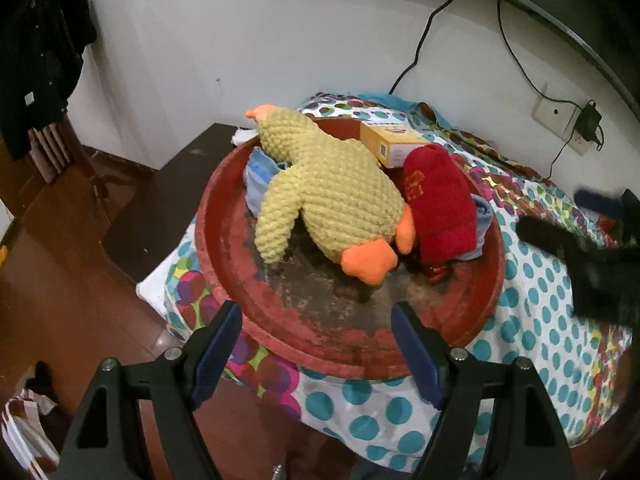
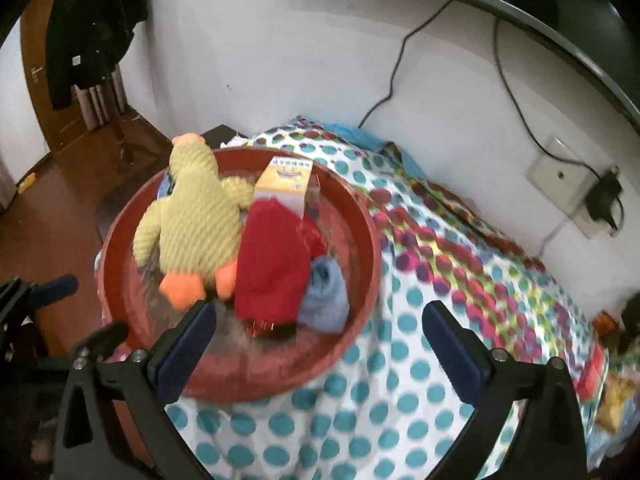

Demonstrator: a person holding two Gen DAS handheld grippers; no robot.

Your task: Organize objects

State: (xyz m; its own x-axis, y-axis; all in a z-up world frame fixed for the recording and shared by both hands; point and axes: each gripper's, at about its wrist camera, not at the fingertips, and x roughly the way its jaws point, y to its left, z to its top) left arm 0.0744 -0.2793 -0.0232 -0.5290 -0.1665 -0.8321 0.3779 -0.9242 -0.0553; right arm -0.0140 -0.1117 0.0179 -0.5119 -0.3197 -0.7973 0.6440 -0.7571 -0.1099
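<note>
A round red tray point(image 1: 208, 216) rests on a dotted cloth. In it lie a yellow plush duck point(image 1: 332, 188), a red fabric piece point(image 1: 440, 200), a yellow box point(image 1: 388, 140) and blue cloth point(image 1: 260, 172). My left gripper point(image 1: 316, 320) is open just above the tray's near rim and touches nothing. In the right wrist view, my right gripper point(image 2: 320, 312) stands wide open over the tray's near right side point(image 2: 368, 240). The red piece point(image 2: 272, 264) and a blue cloth roll point(image 2: 324, 292) lie beyond its pads. The duck point(image 2: 196, 216) and box point(image 2: 284, 184) lie farther back.
The dotted cloth point(image 1: 400, 412) covers the surface and drapes over its front edge. A dark cabinet point(image 1: 168, 200) and wooden floor lie to the left. A wall socket with a charger point(image 1: 588, 124) and cables is behind. Red and yellow packets point(image 2: 600, 368) sit at far right.
</note>
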